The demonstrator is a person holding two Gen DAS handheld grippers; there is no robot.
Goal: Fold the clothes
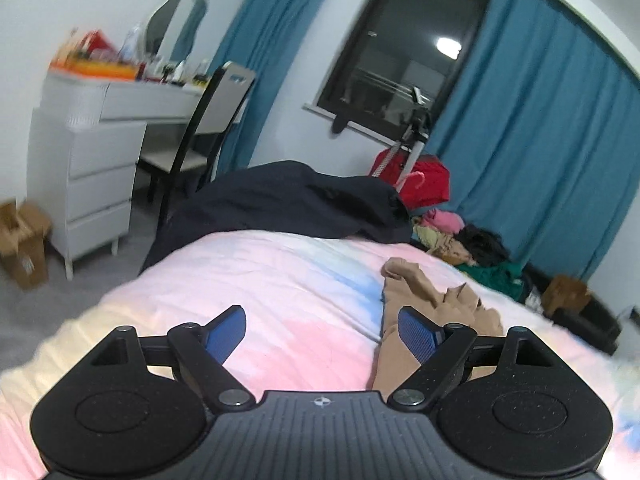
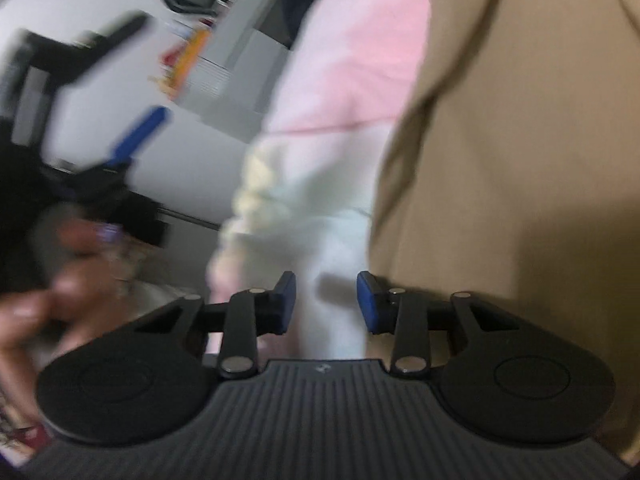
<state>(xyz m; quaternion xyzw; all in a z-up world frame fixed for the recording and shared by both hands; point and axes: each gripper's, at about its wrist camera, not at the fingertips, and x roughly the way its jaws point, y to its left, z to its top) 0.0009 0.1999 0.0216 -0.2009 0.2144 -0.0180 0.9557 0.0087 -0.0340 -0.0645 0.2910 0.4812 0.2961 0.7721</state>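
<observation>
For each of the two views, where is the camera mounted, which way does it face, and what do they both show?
Left wrist: sits on the left hand-held gripper, open, looking across the bed toward the window; tan garment by its right finger.
Right wrist: sits on the right hand-held gripper, open, tilted and blurred, close above the bed edge; a hand shows at left.
Shared: tan garment, pink bedding, white dresser.

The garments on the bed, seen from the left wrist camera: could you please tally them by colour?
Tan: 1, the tan garment lying crumpled on the pastel bedsheet, by the left gripper.
Dark navy: 1, the dark garment heaped at the bed's far end.
Total: 2. The pile of clothes beyond the bed is not counted.
</observation>
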